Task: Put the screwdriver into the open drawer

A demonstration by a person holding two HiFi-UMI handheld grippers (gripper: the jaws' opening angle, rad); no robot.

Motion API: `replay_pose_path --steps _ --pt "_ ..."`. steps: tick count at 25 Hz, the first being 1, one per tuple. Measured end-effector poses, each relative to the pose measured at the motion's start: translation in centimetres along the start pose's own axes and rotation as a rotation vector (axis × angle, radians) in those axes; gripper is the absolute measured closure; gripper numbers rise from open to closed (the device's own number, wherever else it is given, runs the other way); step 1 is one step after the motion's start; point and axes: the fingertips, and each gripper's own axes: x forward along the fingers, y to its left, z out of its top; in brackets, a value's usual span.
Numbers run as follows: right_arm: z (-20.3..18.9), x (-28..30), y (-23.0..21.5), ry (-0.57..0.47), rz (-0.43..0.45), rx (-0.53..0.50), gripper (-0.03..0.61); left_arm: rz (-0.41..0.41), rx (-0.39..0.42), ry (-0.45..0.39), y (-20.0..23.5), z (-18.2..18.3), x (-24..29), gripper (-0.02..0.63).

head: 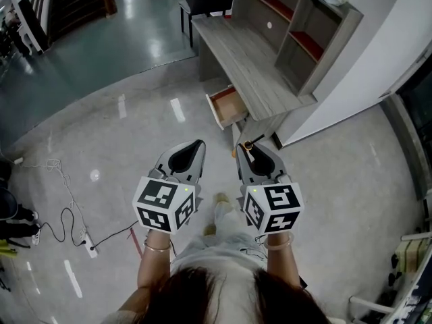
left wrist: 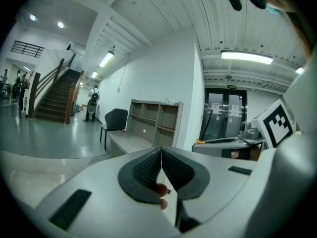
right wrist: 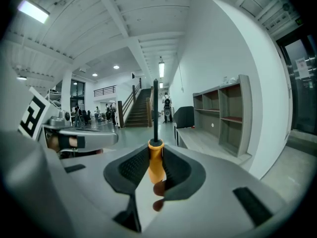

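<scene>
- Head view: the person stands on the glossy floor (head: pixel 121 93), well apart from the table (head: pixel 250 59). The open drawer (head: pixel 227 106) juts from the table's near end, and its inside seems bare, though it is too small here to be sure.
- Both grippers are held out level in front of the body and aimed roughly toward that drawer, which suits a walk-up before the drop.
- The right gripper (head: pixel 248 148) shows an orange speck and a dark shaft at its tip, which is the screwdriver (head: pixel 252 144).
- The left gripper (head: pixel 197 144) is just beside it and carries nothing visible.
- Left gripper view: the 2 ribbed pads (left wrist: pixel 148 168) meet edge to edge with nothing between them, so this gripper is closed and empty. It is likely just along for balance.
- The table and its shelf unit (left wrist: pixel 156 115) lie ahead, in front of a white wall.
- Right gripper view: the jaws are clamped on the screwdriver's orange handle, low on the grip. The black shaft stands straight up out of the pads.
- Gripping the handle leaves the shaft free, so I judge the tool can be tipped into the drawer without the jaws fouling the drawer's edge.
- The task is at the carrying stage, because the tool is held but nowhere near the drawer yet.
</scene>
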Motion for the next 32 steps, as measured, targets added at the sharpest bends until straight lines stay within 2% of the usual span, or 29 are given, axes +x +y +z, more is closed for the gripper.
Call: replay_pose_path --steps 11,21,32 --pt "1.2 6.3 -3.9 0.024 0.002 0.026 0.485 0.017 0.003 0.006 3.3 1.8 5.6 0.595" --pt "2.5 11.8 -9.0 0.046 0.028 0.018 0.486 0.043 -0.001 -0.003 5.6 3.9 12.8 0.595" --pt "2.7 17.5 -13.8 0.073 0.084 0.019 0.486 0.110 -0.015 -0.003 8.2 4.5 19.0 0.595"
